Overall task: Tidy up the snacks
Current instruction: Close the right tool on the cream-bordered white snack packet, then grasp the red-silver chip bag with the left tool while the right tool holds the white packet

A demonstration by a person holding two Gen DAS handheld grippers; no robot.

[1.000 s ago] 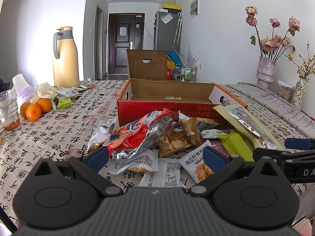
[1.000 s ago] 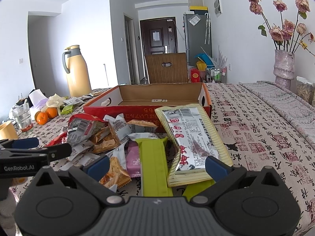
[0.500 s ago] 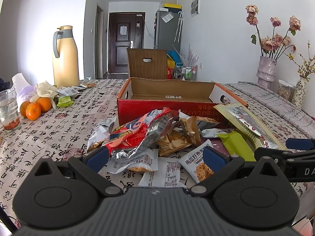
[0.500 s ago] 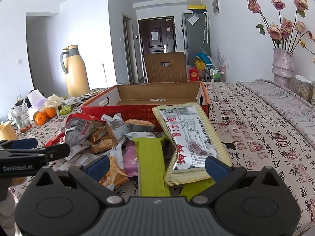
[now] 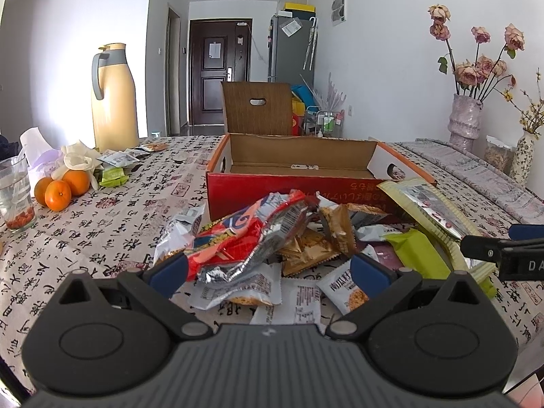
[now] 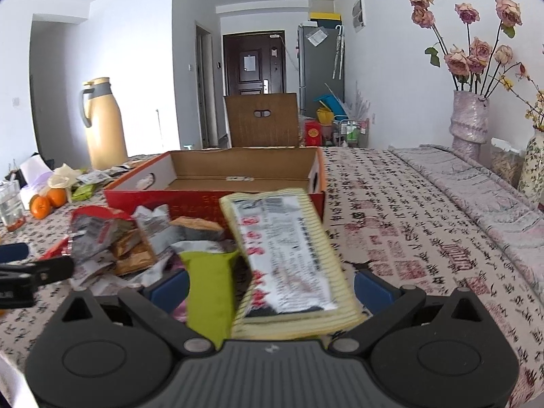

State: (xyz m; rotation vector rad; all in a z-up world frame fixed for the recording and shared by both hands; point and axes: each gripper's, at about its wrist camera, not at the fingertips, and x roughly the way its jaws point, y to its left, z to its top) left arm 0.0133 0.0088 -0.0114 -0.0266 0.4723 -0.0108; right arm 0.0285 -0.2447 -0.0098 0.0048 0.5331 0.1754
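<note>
**Both grippers poised over the snack pile, box waiting behind**

The left gripper (image 5: 267, 273) is hovering with its jaws spread wide just above the near edge of the heap, the crumpled red and silver bag (image 5: 251, 234) lying between and beyond its blue fingertips. The right gripper (image 6: 270, 287) is also standing wide, straddling the near ends of the long yellow-striped packet (image 6: 289, 258) and the green packet (image 6: 207, 289); neither looks clamped. The open red cardboard box (image 5: 306, 183) is sitting just beyond the pile, apparently empty.

The step in hand is probably picking the first packets. For the right side, taking the striped packet alone would be cleaner: it is leaning on the box's front wall, so closing near its lower end and lifting before swinging forward should be clearing the rim. The foil bag is likely slippery and puffy, so a bite on its crimped edge is looking safer than one across its body.
</note>
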